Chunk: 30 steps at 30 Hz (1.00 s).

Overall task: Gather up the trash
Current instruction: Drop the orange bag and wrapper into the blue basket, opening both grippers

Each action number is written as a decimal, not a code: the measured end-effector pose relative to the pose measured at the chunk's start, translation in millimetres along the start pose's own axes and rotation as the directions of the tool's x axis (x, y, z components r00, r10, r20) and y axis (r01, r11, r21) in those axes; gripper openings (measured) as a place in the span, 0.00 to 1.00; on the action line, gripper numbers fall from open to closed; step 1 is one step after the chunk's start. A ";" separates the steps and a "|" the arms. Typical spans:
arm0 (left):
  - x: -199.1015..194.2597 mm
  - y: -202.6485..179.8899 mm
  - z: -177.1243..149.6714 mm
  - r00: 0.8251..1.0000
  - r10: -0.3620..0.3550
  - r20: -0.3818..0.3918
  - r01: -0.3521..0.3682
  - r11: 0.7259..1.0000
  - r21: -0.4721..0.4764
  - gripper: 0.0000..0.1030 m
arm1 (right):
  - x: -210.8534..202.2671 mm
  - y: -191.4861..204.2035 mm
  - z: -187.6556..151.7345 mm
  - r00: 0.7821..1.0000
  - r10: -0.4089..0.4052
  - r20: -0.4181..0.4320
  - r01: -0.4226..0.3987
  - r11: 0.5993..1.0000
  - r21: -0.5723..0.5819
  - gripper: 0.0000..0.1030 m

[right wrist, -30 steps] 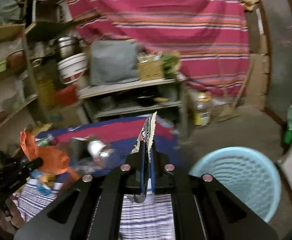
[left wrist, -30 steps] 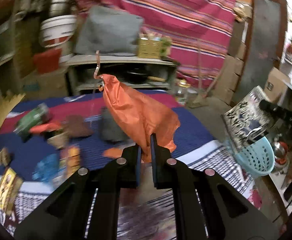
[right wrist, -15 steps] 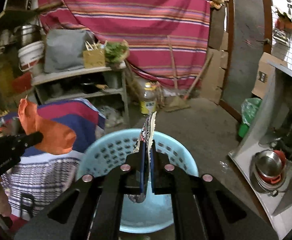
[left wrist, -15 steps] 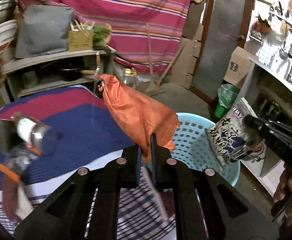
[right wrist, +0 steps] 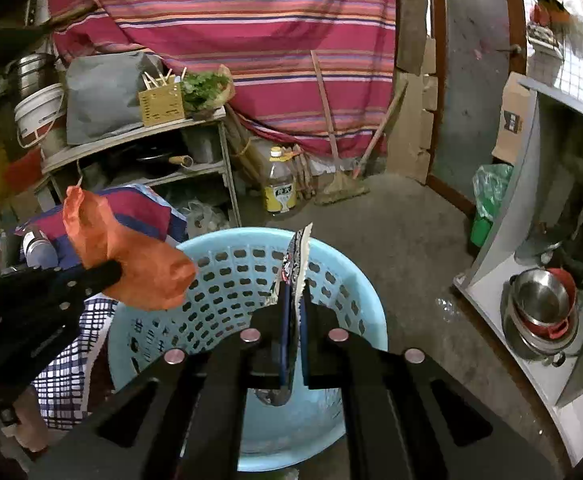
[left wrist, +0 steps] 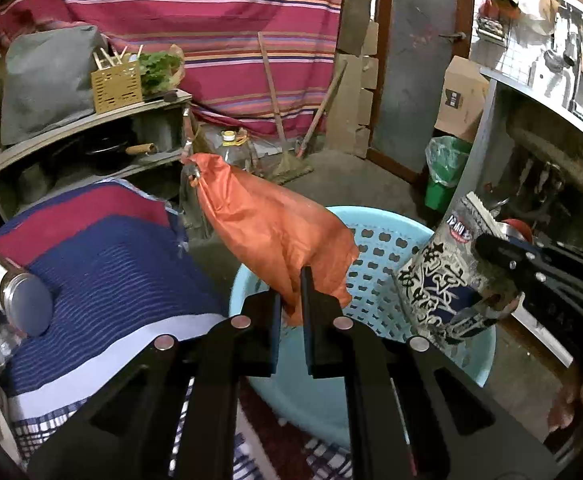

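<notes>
the light blue basket (right wrist: 247,360) stands on the floor, directly below and ahead of both tools. the left hand-held gripper (left wrist: 290,304), clamped tight on an orange bag (left wrist: 275,236), sits over the basket's near-left rim. the right hand-held gripper (right wrist: 293,320), clamped on a printed snack wrapper (right wrist: 295,264) standing edge-up, sits over the interior and is nearer centre.

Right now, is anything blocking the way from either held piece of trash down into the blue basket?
Nothing visible. The left gripper holds the orange bag and the right gripper holds the printed wrapper, both over the open basket, which looks empty.
</notes>
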<state>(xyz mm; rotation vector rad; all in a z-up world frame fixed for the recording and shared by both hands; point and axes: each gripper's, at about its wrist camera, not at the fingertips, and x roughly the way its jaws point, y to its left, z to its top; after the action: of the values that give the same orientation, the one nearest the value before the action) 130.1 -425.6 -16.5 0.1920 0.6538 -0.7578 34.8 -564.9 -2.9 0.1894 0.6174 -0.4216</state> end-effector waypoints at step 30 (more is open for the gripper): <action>-53.1 80.3 2.6 0.960 0.266 0.091 -0.253 0.959 -0.131 0.85 | 22.8 14.0 -2.3 0.999 -0.049 -0.011 0.049 0.997 0.060 0.67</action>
<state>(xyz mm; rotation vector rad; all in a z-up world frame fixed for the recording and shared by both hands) 158.1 -338.2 12.8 0.1239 0.5553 -0.4712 56.5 -559.1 -17.6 0.2343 0.6198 -0.4874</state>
